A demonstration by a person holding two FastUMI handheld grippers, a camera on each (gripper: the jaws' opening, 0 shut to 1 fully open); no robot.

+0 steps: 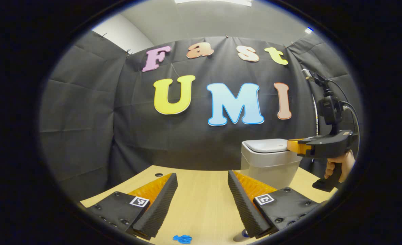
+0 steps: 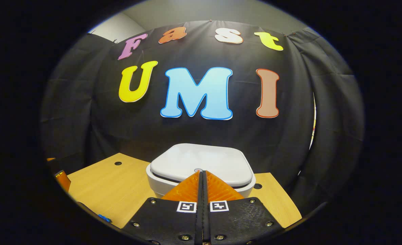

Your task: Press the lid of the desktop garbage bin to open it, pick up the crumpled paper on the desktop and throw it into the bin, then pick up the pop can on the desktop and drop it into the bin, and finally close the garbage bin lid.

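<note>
In the right gripper view the right gripper (image 2: 202,173) had its two fingers pressed flat together, nothing between them, their joined tips pointing forward and resting at the near-middle of the lid (image 2: 201,163), just by a small round button there; whether the tips actually touched the lid could not be told. That smooth, pale grey plastic lid with rounded corners lay closed on the squarish light grey desktop garbage bin (image 2: 160,185), which stood on the light wooden tabletop (image 2: 112,190) toward its far right side, close to the black cloth wall. In the left gripper view the same right gripper (image 1: 294,145) reached in level from the right, its tip over the lid's right edge, and a person's hand (image 1: 338,166) was wrapped around its dark pistol-style handle below, fingers curled, the tool held roughly horizontal with cables rising from its top. The left gripper (image 1: 202,200) was spread wide with nothing between the fingers, held low over the bare wood, well apart from the bin (image 1: 269,166) ahead and to its right. Near the bottom edge of that view lay a small crumpled blue scrap (image 1: 182,239) on the table, and beside it a rounded grey object (image 1: 240,235), mostly hidden by the right-hand finger and too cut off to identify.
</note>
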